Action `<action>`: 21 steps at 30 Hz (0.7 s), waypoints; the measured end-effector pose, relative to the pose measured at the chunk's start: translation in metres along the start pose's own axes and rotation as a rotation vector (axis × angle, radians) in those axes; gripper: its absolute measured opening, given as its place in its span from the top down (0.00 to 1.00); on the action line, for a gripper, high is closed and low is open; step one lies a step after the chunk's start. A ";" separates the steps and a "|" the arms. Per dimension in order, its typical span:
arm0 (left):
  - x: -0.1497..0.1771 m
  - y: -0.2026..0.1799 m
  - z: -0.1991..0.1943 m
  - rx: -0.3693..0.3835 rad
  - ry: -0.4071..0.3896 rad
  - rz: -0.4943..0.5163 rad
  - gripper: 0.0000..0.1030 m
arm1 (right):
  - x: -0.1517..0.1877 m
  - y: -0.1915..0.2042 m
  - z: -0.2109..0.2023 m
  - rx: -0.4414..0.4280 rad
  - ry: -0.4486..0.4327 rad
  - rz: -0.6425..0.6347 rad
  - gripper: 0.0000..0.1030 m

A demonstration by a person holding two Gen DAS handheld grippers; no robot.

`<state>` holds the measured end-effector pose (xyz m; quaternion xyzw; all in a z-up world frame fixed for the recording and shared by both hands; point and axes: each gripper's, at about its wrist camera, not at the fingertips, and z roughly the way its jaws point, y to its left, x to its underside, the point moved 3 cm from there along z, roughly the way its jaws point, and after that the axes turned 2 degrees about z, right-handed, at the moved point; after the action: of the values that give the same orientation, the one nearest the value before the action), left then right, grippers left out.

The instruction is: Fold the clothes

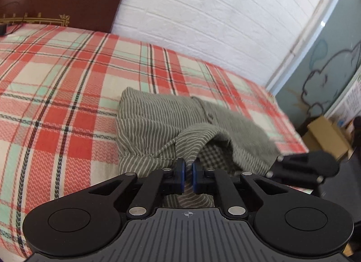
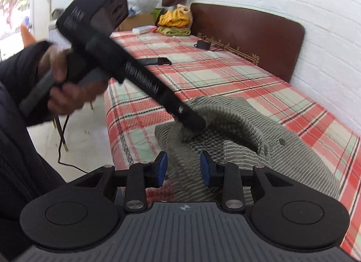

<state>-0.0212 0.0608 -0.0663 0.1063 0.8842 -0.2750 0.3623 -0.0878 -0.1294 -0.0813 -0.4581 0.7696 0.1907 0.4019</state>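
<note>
On the red plaid-covered bed (image 1: 67,81), grey-green striped shirt (image 1: 153,122) lay bunched, left gripper (image 1: 188,171) pinched its hem, right gripper (image 2: 183,167) gaped around cloth, only right wrist view showed the person's hand (image 2: 65,88).

Left gripper (image 2: 191,126) tip buried in folds of the striped shirt (image 2: 248,122) in the right wrist view; fingertips hidden there. Person's hand (image 2: 65,81) on its handle motion-blurred. Shirt's near edge hidden behind the right gripper (image 2: 183,167) body; bed (image 1: 67,81) cut off at left frame edge.
</note>
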 end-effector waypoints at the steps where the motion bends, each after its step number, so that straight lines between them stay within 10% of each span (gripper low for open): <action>1: -0.002 0.001 -0.002 0.005 -0.003 -0.003 0.97 | -0.001 0.000 0.001 0.002 0.004 -0.016 0.66; 4: -0.008 0.000 -0.005 0.021 -0.007 -0.006 0.97 | -0.002 0.001 0.007 0.019 0.021 -0.074 0.66; 6: -0.011 -0.001 -0.006 0.004 -0.016 0.007 0.97 | -0.003 0.004 0.008 0.049 0.021 -0.131 0.91; 9: -0.010 0.004 -0.005 -0.010 -0.009 -0.002 0.97 | 0.003 0.009 0.006 0.073 0.017 -0.184 0.94; 13: 0.000 0.004 0.000 0.001 0.034 0.008 0.93 | 0.012 0.017 0.000 0.099 0.011 -0.244 0.94; 17: 0.016 0.010 0.005 -0.077 0.095 0.065 0.59 | 0.021 0.025 -0.005 0.125 0.005 -0.304 0.87; 21: 0.013 0.015 -0.009 -0.102 0.067 0.062 0.52 | 0.027 0.025 -0.015 0.185 -0.016 -0.262 0.73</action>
<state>-0.0300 0.0784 -0.0766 0.1243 0.9050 -0.2142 0.3458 -0.1233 -0.1416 -0.0953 -0.5138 0.7144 0.0685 0.4700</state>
